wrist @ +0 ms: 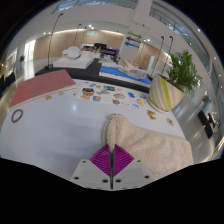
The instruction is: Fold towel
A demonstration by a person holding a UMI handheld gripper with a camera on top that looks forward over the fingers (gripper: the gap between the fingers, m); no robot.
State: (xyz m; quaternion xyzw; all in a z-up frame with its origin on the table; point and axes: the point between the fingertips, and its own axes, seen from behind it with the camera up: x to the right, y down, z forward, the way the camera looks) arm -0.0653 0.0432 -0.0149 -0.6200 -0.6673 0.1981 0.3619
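Gripping the towel (150, 148) at its near edge, the gripper (111, 162) has both pads clenched on the cloth, which spreads ahead and to the right over the white table (60, 135). Thin bite there: a quick lift could slip it free.

The towel (148, 142) is cream and soft. It lies bunched up on the white table. One end sits between the gripper's fingers.
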